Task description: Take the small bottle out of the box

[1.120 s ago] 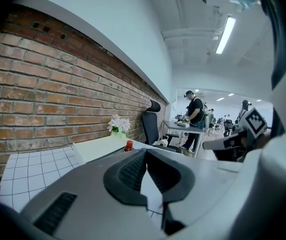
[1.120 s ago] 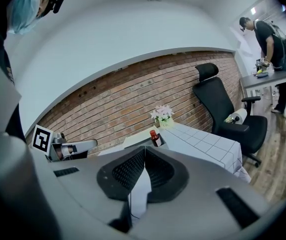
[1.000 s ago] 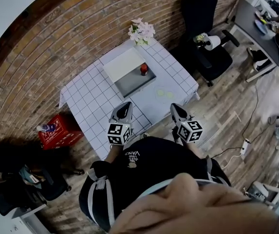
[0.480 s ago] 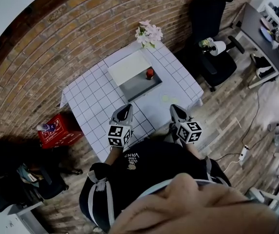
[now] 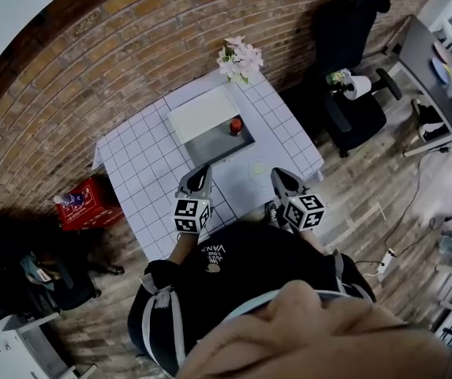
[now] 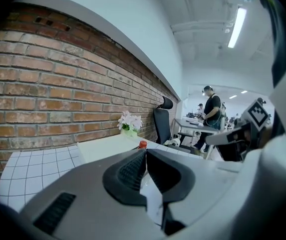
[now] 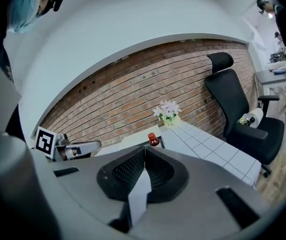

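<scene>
small bottle (image 5: 234, 126): red cap, upright | inside open box (image 5: 210, 144)

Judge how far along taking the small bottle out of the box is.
Done: the box lies open. In hand: nothing; the left tool and right tool are shut and empty, short of the box at the near edge of the table. Left: gripping the bottle, which stands in the box, and lifting it out.

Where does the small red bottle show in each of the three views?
Head view: the small bottle stands above centre, in the box.
Left gripper view: only its red cap shows, at centre, just above the shut jaws.
Right gripper view: at centre, just above the shut jaws.
Shared landmark: the flowers, beyond the bottle.
</scene>
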### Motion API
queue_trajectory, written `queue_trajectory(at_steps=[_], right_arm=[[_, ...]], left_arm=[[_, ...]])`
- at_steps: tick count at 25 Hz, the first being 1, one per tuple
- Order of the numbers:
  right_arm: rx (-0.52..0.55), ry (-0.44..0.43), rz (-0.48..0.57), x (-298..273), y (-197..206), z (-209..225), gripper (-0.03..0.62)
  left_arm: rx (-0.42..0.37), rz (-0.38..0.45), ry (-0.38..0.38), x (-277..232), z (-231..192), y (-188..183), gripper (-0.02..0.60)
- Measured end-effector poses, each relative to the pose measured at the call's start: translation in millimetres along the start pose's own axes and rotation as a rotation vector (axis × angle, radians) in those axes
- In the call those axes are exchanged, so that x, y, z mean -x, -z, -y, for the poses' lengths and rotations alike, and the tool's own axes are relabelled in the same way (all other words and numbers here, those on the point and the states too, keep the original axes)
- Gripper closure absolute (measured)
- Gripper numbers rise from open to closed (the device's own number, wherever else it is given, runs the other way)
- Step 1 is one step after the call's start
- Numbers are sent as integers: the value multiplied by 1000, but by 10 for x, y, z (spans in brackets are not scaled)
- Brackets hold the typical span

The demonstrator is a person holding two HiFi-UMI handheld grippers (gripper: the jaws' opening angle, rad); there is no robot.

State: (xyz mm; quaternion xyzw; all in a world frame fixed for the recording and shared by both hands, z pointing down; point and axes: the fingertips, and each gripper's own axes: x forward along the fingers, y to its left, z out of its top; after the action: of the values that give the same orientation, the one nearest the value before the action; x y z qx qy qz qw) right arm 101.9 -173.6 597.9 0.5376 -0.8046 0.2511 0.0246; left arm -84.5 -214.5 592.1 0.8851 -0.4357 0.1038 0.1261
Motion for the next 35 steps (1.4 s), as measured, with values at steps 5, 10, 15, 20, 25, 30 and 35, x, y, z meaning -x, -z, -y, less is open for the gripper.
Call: queue_trajectory(at_steps=[5, 10, 15, 20, 25, 30, 35], right_arm=[[23, -43, -24, -73, -135, 186, 591], [35, -82, -38, -151, -230, 343, 591], [39, -106, -46, -197, -294, 490, 591], [37, -123, -50, -211, -345, 610, 591], [38, -131, -53, -206, -392, 736, 591], [37, -130, -60, -181, -420, 862, 591], [38, -134, -66, -175, -439, 975, 591]], left_arm=[[1, 0, -28, -252, 73, -70, 569], [3, -4, -61, -433, 107, -86, 569], [1, -17, -85, -591, 132, -87, 569], [-15, -22, -114, -748, 79, -128, 569], [-35, -26, -130, -926, 37, -176, 565], [-42, -55, -124, -1132, 55, -141, 520], [-45, -101, -111, -1362, 81, -40, 464]])
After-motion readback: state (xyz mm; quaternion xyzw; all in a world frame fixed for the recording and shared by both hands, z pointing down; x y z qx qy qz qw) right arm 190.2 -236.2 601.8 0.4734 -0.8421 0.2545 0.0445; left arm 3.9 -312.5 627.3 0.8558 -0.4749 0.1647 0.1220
